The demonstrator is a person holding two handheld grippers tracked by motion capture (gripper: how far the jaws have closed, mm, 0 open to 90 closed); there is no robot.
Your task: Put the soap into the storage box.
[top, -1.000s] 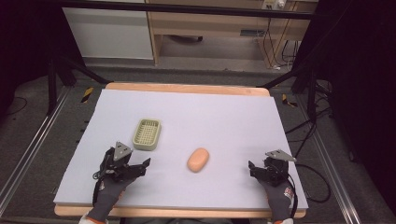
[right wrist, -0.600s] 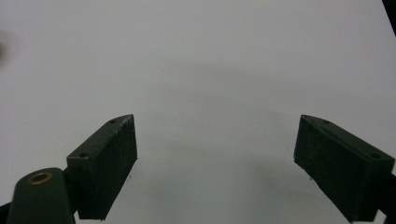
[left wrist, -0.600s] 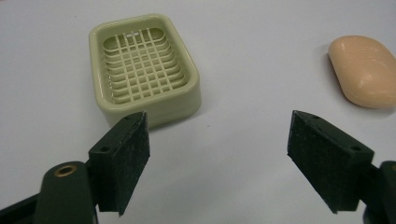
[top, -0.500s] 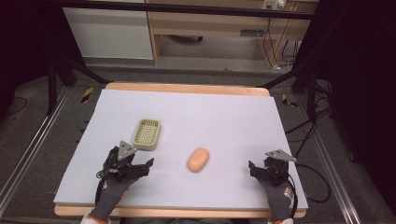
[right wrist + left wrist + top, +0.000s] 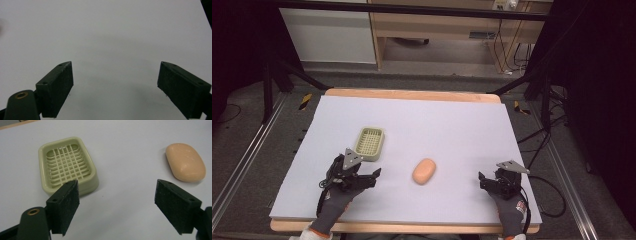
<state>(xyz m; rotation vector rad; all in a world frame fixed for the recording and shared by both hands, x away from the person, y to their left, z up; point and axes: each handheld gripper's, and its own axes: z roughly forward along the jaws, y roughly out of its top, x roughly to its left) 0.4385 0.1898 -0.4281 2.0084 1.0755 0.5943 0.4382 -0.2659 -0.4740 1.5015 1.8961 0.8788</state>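
Left claw (image 5: 117, 210) jaw hides soap dish (image 5: 67, 166) corner.

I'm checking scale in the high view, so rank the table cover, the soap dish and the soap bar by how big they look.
1. Table cover, by far the largest.
2. Soap dish.
3. Soap bar, a little smaller than the dish.

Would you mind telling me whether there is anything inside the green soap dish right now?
The soap dish holds nothing: its slatted grid is bare. The soap lies apart on the table. What sits beneath the grid is hidden.
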